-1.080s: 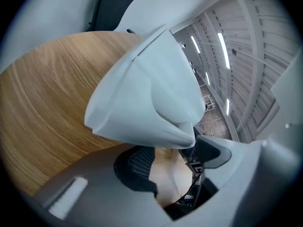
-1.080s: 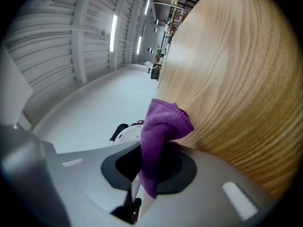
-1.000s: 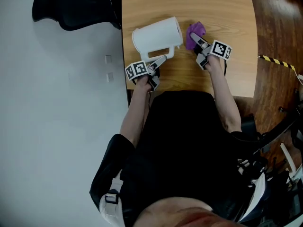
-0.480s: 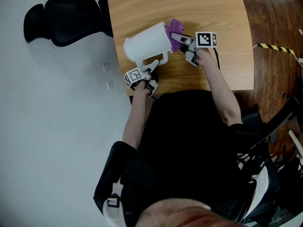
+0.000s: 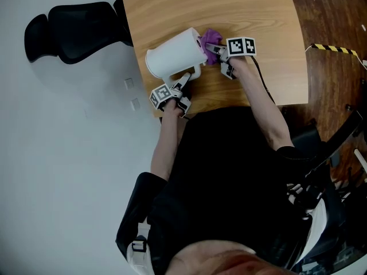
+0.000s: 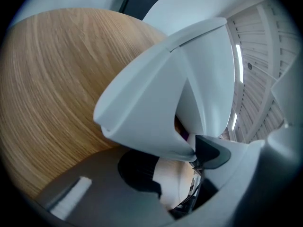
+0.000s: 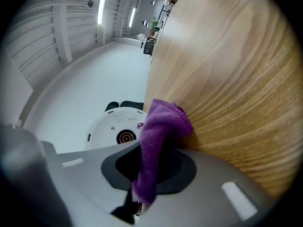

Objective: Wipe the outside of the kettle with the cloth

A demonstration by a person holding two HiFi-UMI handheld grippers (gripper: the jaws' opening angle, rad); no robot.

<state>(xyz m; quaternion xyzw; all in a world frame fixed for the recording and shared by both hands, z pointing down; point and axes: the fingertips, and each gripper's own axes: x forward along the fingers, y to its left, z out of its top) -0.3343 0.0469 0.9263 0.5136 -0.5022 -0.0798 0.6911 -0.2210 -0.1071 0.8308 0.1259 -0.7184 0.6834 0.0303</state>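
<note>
- Step in hand: the wiping stroke appears to be starting. The white plastic kettle (image 5: 172, 53) lies on its side near the left edge of the pale wooden surface (image 5: 252, 16), with its base turned toward the right gripper (image 5: 217, 51).
- Left gripper (image 5: 182, 82): its fingers (image 6: 94, 188) are closed on the kettle's curved white handle (image 6: 151, 103), steadying the body.
- Right gripper: its fingers (image 7: 222, 183) are pinched shut on a purple terry cloth (image 5: 210, 38), whose free end stands at the kettle's base end.
- Next move, as a judgement: drag the cloth along the kettle's wall while the handle grip resists rolling. The kettle may need turning to expose the unwiped sides.
- Head view only: shows both grippers, the whole kettle and a black chair (image 5: 74, 24) beyond the surface's edge.
- Right gripper view only: shows the kettle's round base (image 7: 118, 131) with its central connector. The cloth (image 7: 158, 141) sits just beside its rim, and contact cannot be confirmed.
- Left gripper view only: shows the handle seated between the fingers.
</note>
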